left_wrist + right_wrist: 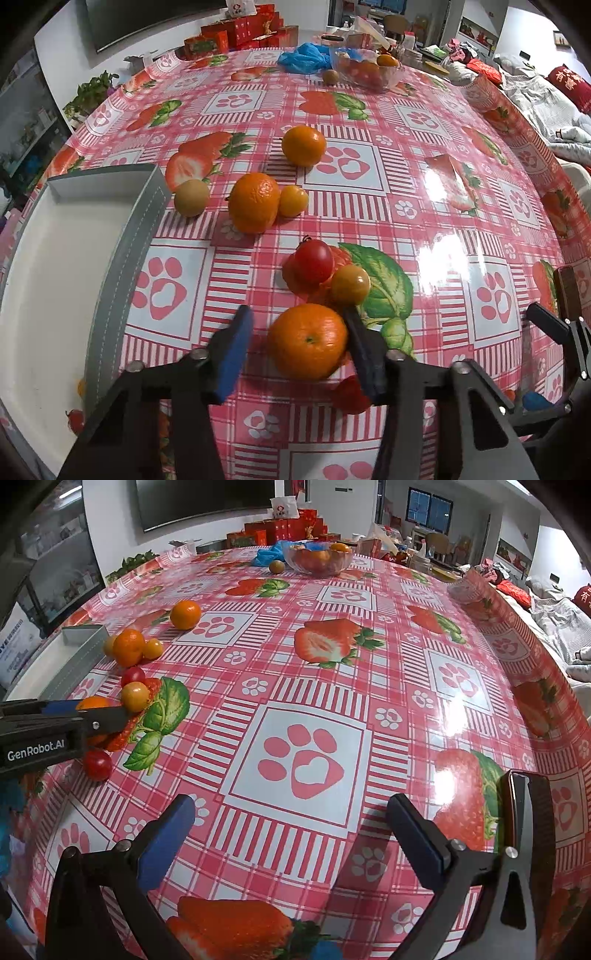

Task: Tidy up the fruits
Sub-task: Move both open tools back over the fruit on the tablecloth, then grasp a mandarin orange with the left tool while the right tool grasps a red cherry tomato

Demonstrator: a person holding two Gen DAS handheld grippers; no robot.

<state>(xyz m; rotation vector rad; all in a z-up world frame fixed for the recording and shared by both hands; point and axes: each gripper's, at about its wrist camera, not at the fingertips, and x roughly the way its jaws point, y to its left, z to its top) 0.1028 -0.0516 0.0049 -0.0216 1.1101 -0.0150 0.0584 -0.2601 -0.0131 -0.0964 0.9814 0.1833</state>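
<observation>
Left gripper [299,347] I see straddling a mandarin [307,341]; the right pad touches its peel, the left pad stands just clear, so the jaws are spread around it without pinching. To its left lies my grey tray [122,258] with a white floor. Just beyond the gripped-at fruit sit a red cherry tomato [313,261] and a yellow one [350,284], touching. Farther back are a second mandarin [254,202] between a tan round fruit [191,197] and a small yellow fruit [292,200], then a third mandarin [303,145]. Over on the right, my right gripper [291,830] hangs with its jaws wide over bare strawberry-print tablecloth [461,672], nothing between them.
</observation>
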